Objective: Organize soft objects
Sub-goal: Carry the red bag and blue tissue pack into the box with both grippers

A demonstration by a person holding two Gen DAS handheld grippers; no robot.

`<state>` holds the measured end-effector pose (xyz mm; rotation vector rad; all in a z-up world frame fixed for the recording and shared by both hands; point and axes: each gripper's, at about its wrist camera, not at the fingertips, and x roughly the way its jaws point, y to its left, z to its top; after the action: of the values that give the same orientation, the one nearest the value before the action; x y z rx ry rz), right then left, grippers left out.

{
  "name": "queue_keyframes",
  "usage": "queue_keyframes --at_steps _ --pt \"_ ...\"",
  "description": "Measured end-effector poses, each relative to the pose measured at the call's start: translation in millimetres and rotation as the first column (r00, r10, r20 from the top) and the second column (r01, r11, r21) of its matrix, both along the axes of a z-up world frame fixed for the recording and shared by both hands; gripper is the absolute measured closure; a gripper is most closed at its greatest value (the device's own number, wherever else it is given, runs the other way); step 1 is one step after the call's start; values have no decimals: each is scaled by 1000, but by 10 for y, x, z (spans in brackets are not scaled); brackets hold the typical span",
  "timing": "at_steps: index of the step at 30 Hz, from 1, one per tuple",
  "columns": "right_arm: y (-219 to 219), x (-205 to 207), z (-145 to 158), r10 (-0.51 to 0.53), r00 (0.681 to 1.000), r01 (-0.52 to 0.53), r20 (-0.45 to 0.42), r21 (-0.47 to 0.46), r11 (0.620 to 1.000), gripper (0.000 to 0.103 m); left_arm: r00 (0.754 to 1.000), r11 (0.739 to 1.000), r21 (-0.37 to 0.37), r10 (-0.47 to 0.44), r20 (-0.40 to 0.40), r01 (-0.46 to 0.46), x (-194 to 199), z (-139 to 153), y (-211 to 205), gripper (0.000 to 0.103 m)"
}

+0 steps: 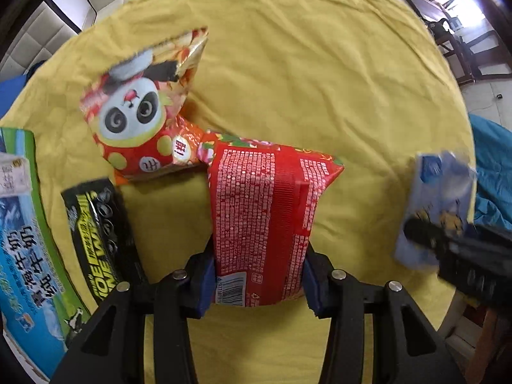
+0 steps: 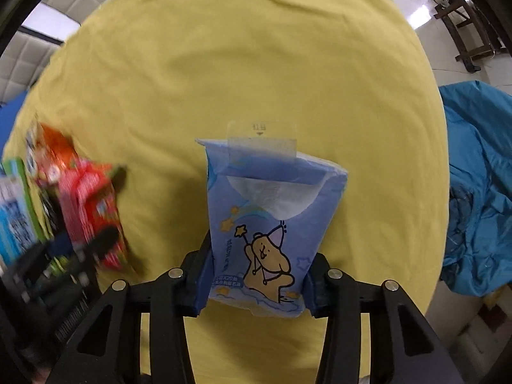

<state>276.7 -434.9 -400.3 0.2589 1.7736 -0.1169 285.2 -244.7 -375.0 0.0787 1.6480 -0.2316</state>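
Observation:
My left gripper [image 1: 259, 288] is shut on a red snack packet [image 1: 262, 208] with white print, its blue pads pressing both sides near the barcode end. The packet lies on the yellow cloth [image 1: 320, 64]. My right gripper [image 2: 256, 288] is shut on a blue wet-tissue pack [image 2: 272, 217] with a cartoon bear, pads against both its sides. In the left wrist view this pack [image 1: 435, 204] shows blurred at the right. In the right wrist view the red packet [image 2: 92, 208] appears blurred at the left.
A panda-print red packet [image 1: 137, 112] touches the red packet's far corner. A black snack packet [image 1: 99, 224] and a blue-green milk-powder bag [image 1: 25, 240] lie at the left. Blue fabric [image 2: 480, 192] is heaped beyond the table's right edge. Chairs [image 2: 464, 25] stand far right.

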Motion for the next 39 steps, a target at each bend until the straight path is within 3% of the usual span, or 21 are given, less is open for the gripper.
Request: queue_keyframes --at_steps 3,6,10,14,20,27,33,39 --pt "22 -68 -47 -23 999 24 24 -30 999 42 1000 1000 1 6 -13 -6 -100 -109 27 58" --pt "51 -120 -91 -33 999 34 33 -45 998 42 1000 1000 14 0 -1 0 -117 -124 7 60" --pt "65 -153 -72 -64 996 67 56 -45 997 57 1000 1000 22 -7 20 7 -197 -86 -120 61" --pt "162 -197 72 -59 994 63 89 -43 997 63 998 1000 23 -11 63 10 -236 68 -236 61" --pt "297 -325 398 -51 988 54 149 -17 998 65 990 1000 -9 4 143 -3 -491 440 -112 61" --pt "576 -550 982 -21 970 15 241 30 999 65 972 999 -53 24 232 -12 -815 1012 145 61" --pt "790 -715 1463 8 951 -38 309 89 995 66 952 995 -92 52 302 -25 -892 1594 608 61" --pt "1346 -828 1814 29 935 -90 355 155 984 66 939 989 -122 115 325 -79 -893 1843 1236 61"
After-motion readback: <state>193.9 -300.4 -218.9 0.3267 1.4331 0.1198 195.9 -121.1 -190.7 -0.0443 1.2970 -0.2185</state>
